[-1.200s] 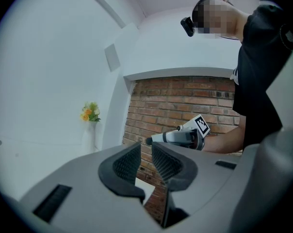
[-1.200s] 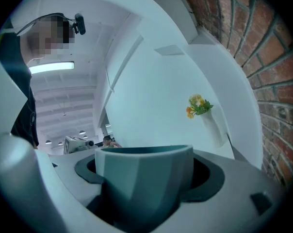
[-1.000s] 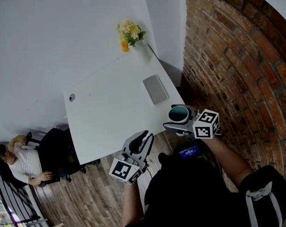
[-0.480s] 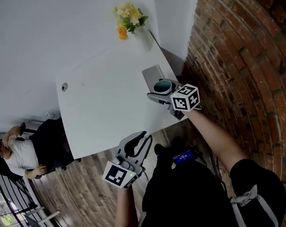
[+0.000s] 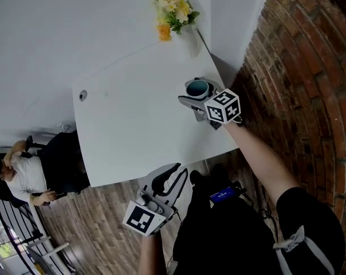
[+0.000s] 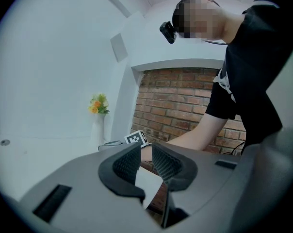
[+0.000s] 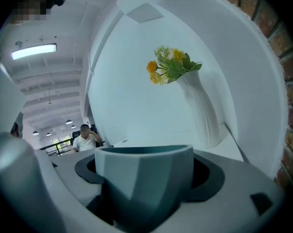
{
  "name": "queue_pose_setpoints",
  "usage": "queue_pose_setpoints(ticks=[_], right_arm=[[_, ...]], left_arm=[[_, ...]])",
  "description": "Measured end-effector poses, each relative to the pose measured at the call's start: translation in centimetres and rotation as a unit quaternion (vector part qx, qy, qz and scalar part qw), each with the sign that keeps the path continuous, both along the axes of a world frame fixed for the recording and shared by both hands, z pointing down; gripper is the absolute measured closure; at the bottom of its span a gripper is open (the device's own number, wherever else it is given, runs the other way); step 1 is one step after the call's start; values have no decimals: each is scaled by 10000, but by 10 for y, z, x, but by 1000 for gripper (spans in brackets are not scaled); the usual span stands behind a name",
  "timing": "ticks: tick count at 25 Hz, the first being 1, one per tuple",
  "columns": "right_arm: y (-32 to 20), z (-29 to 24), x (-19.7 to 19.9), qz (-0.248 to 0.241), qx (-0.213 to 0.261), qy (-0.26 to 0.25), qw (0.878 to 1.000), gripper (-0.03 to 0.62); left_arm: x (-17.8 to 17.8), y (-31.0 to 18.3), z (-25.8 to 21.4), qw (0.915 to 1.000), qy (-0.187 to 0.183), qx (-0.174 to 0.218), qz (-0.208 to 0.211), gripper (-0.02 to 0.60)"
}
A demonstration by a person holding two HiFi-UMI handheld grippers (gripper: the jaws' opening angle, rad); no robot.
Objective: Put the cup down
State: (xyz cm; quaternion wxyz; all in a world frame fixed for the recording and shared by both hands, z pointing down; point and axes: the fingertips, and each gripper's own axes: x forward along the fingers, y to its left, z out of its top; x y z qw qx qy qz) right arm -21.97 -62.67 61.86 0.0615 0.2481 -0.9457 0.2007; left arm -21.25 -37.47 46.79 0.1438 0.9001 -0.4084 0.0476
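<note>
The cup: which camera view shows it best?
The right gripper view. The cup sits close between the jaws, its wall and rim plain. In the head view the cup is small, seen from above, mostly its opening. In the left gripper view I cannot make it out.

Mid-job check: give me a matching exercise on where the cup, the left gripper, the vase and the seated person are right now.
1. cup
2. left gripper
3. vase
4. seated person

A. at the far corner of the table
B. between the jaws of the right gripper
C. over the wood floor, nothing in it
D. on a chair left of the table

Pairs: 1-B, 2-C, 3-A, 4-D
</note>
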Motion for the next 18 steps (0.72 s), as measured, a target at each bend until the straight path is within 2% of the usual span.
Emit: queue_pose_setpoints(ticks=[2, 6, 9, 18], right_arm=[[1, 1, -1, 19, 172, 3, 9998, 151], [13, 0, 6, 15, 542, 99, 9985, 151], [25, 5, 14, -52, 729, 334, 9968, 151], [56, 35, 19, -474, 886, 1228, 9873, 151]], left_arm=[[-5, 0, 3, 9999, 30, -53, -133, 503], [-13, 4, 11, 9998, -116, -121, -69, 503], [-14, -1, 7, 9998, -32, -109, -149, 503], [-7, -2, 4, 10000, 8, -25, 36, 503]])
